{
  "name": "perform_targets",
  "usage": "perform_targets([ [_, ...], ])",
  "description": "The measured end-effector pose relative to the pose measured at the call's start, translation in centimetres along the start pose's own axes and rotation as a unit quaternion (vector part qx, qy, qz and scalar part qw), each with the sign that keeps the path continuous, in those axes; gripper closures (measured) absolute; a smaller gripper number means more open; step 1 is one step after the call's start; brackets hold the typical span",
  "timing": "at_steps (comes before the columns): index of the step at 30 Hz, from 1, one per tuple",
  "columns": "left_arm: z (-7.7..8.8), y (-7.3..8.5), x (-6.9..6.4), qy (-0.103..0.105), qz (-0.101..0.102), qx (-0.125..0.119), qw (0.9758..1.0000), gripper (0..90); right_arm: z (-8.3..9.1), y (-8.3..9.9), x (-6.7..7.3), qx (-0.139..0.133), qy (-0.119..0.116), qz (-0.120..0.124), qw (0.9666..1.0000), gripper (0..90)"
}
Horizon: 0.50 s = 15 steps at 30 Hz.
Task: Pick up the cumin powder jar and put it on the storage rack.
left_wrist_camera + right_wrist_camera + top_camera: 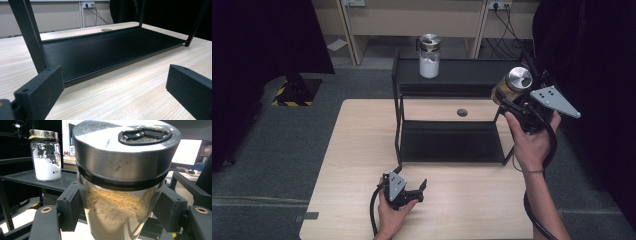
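Note:
My right gripper is shut on a glass jar of brown powder with a metal lid, held in the air at the right end of the black rack's top shelf. In the right gripper view the jar of brown powder sits tilted between my two jaws. A jar of white powder stands upright on the top shelf; the jar of white powder appears at the upper left of that view. My left gripper rests open on the table, near the front edge, with nothing between its fingers.
The black two-level rack has a bare lower shelf on the light wooden table. A round cable hole lies behind it. Dark curtains stand left and right, and cables hang at the back wall.

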State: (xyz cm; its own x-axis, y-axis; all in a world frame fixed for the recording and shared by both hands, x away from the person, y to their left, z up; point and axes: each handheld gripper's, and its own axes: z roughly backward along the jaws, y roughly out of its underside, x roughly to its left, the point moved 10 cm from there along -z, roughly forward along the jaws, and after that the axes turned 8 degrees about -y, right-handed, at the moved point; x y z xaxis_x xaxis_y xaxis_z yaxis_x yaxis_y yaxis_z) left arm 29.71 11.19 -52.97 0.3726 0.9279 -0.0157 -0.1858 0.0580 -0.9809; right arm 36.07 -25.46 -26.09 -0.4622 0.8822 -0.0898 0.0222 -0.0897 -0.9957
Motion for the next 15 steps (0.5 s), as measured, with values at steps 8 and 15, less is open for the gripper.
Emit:
perform_targets([
  [8, 0.01, 0.00, 0.01, 0.000, 0.000, 0.000, 1.0000, 0.7, -0.10, -0.12, 0.02, 0.001, 0.000, 0.001, 1.0000, 31.2],
  [15, 0.01, 0.00, 0.02, 0.000, 0.001, 0.000, 1.0000, 0.7, -0.32, -0.73, -0.01, -0.002, 0.000, 0.002, 1.0000, 31.2],
])
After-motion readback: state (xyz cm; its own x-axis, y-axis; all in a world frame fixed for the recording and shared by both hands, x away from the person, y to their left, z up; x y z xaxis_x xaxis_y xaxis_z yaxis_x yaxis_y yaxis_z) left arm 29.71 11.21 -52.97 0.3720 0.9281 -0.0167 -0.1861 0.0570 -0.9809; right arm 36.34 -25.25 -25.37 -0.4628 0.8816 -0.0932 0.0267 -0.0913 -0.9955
